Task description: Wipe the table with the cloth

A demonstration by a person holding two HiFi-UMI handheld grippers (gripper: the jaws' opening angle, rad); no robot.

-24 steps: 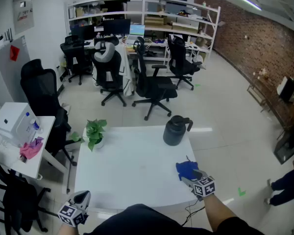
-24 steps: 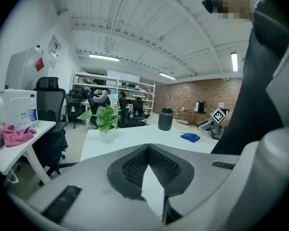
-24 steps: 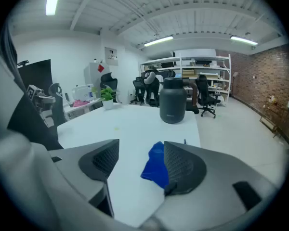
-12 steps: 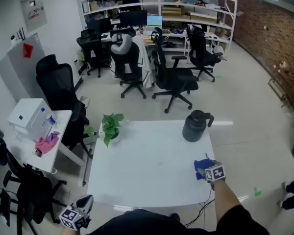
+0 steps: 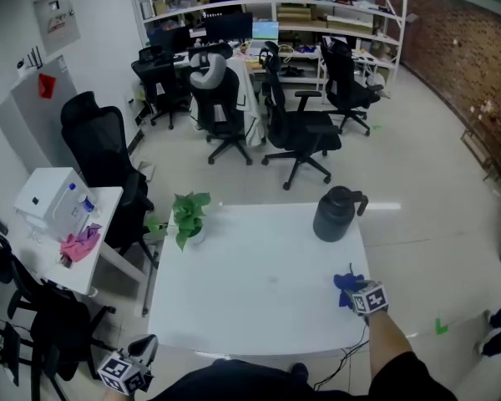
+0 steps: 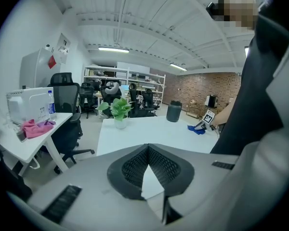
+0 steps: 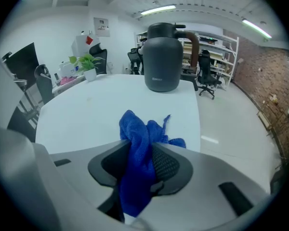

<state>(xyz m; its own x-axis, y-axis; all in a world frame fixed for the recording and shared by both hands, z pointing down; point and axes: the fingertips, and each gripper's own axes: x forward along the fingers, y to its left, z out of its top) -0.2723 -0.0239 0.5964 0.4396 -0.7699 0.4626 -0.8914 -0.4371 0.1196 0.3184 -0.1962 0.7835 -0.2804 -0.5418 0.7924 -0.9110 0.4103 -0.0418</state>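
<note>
A blue cloth lies bunched near the right edge of the white table. My right gripper is at it. In the right gripper view the cloth stands up between the two black pads, and the jaws of the right gripper are closing and squeeze it. My left gripper hangs off the table's near left corner, below its edge. Its jaws meet at the tips with nothing between them. From there the cloth shows small on the far side.
A dark grey jug stands at the table's far right corner, just beyond the cloth. A potted plant sits at the far left corner. A side table with a pink rag is to the left; office chairs are behind.
The right gripper has stayed at the cloth on the table's right side. The head view has shifted, so the table sits more centred. The left gripper stays low at the near left.
</note>
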